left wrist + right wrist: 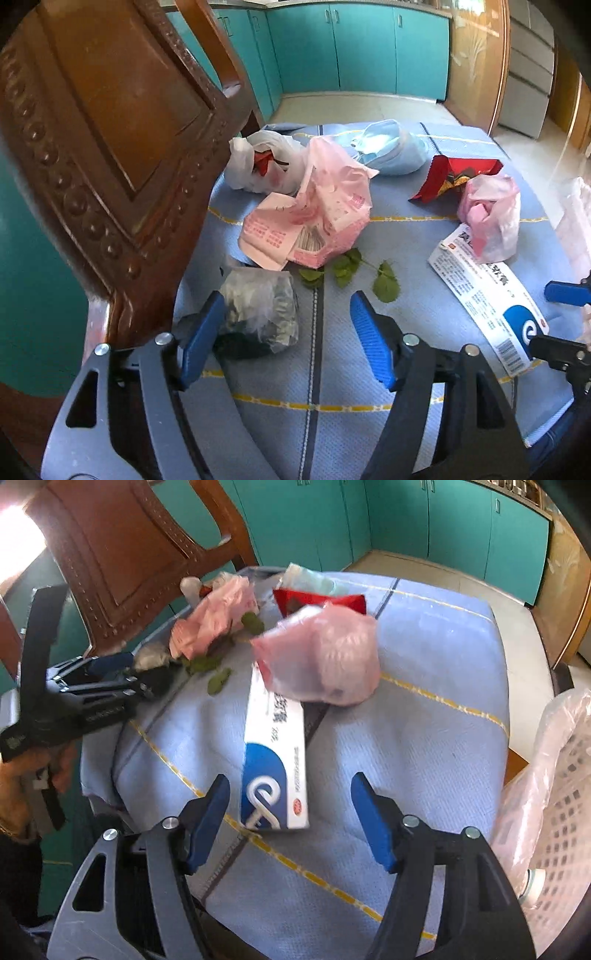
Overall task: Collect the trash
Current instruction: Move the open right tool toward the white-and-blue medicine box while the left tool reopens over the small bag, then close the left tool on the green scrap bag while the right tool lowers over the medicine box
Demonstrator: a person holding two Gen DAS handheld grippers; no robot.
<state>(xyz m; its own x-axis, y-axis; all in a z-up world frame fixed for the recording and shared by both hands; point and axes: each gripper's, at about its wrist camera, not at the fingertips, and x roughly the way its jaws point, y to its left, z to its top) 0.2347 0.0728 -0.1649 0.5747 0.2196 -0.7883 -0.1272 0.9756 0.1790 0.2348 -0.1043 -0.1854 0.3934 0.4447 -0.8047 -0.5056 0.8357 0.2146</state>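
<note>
Standing open and empty, your right hand-held gripper (290, 814) was nearest the white-and-blue box (275, 760), whose long axis ran near-to-far between its fingers.

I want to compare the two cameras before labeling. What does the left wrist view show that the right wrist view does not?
Only the left wrist view: the blue face masks and the left gripper from behind, open beside a clear crumpled bag.

Only the right wrist view: a white lined basket at the right edge and a hand.

Both: the white and blue medicine box, the pink bag resting on it, green leaves and the wooden chair.
</note>
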